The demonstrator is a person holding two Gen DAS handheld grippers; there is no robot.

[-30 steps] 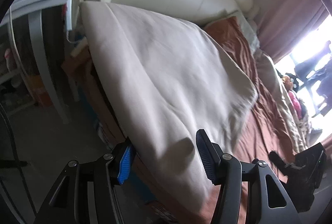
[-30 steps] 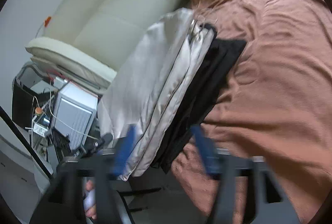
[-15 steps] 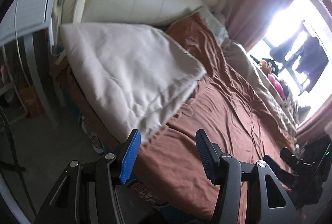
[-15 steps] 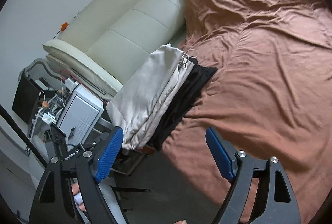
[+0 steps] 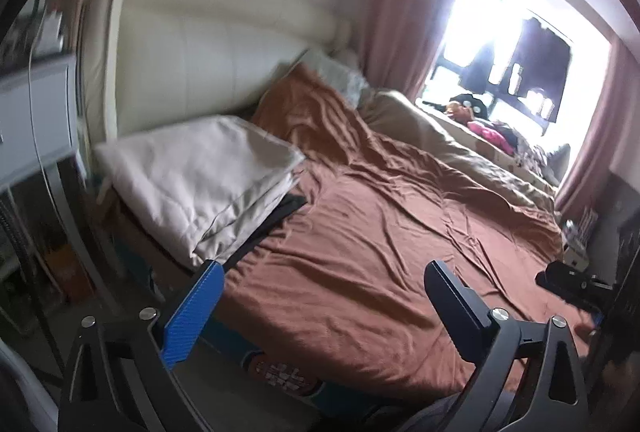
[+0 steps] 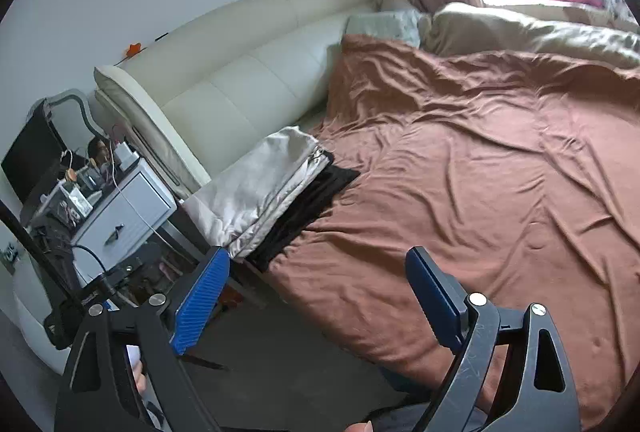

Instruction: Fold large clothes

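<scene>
A folded cream garment (image 5: 200, 176) lies stacked on a folded black garment (image 5: 276, 220) at the near left corner of the bed. The same stack shows in the right wrist view, cream garment (image 6: 260, 188) on the black garment (image 6: 316, 200). My left gripper (image 5: 320, 296) is open and empty, held off the bed's near edge, well back from the stack. My right gripper (image 6: 316, 284) is open and empty, also back from the bed edge, with the stack ahead and to its left.
A brown sheet (image 5: 380, 240) covers the bed, with a beige duvet (image 5: 460, 148) along the far side by the window. A cream padded headboard (image 6: 248, 72) stands behind. A white nightstand (image 6: 120, 216) with cables stands left of the bed. A black device (image 5: 572, 284) sits at the right.
Both grippers have pulled back and away from the folded stack, which was close in front a second ago. The views now take in the whole bed. The stack lies still.
</scene>
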